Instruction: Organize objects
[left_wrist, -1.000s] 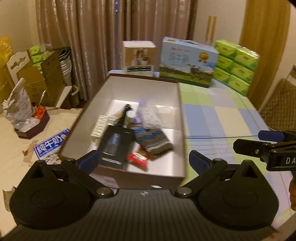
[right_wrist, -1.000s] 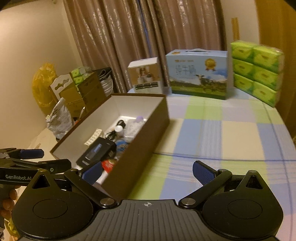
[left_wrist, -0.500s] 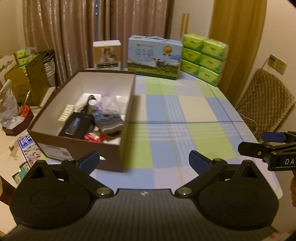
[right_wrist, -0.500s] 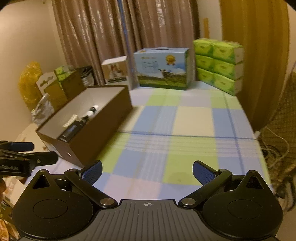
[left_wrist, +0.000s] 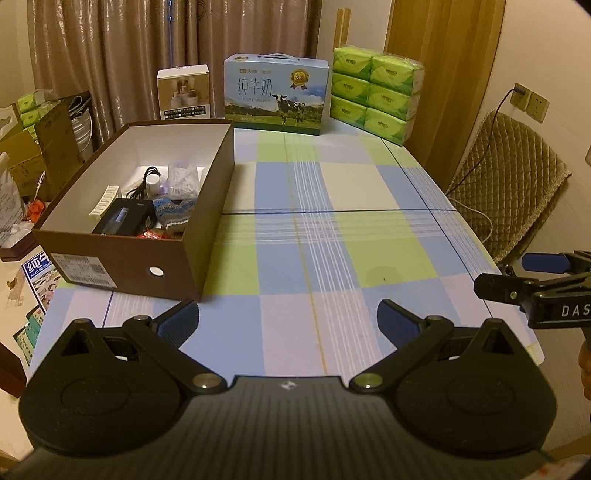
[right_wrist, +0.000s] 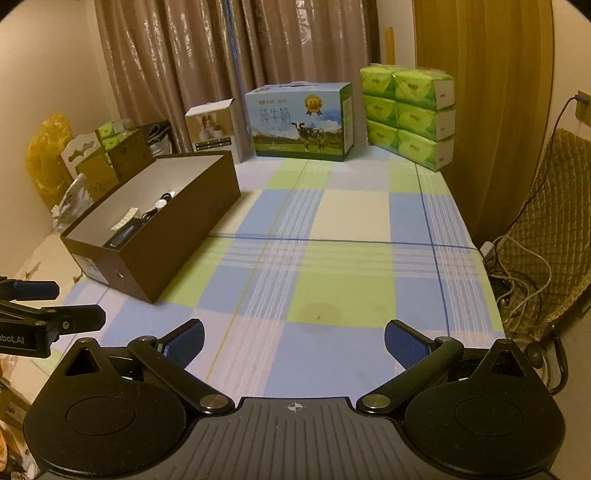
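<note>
Left wrist view: left tool (left_wrist: 287, 320) hangs above the near edge of the counter (left_wrist: 354, 192), jaws apart, nothing between them. A second ago it sat right over the brown box (left_wrist: 122, 258); now it has pulled back and swung right, so the box stands well off to its left. Inside the box: a black case (left_wrist: 123, 220), a knitted pouch (left_wrist: 173, 212), a black cable (left_wrist: 142, 181), a clear bag (left_wrist: 181, 180), a white strip (left_wrist: 105, 201), something red by the near wall. The checked cloth beside the box carries nothing loose. The right tool (left_wrist: 517, 275) pokes in from the right edge; its jaw state can't be read here.

Right wrist view: right tool (right_wrist: 294, 342) also spread wide and empty, likewise backed away, box (right_wrist: 162, 229) now far left. Milk carton (right_wrist: 301, 122), small white box (right_wrist: 216, 127) and tissue packs (right_wrist: 408, 116) line the far end.

Judgement: both tools retreating empty with everything boxed suggests the sorting is finished, or close to it.
</note>
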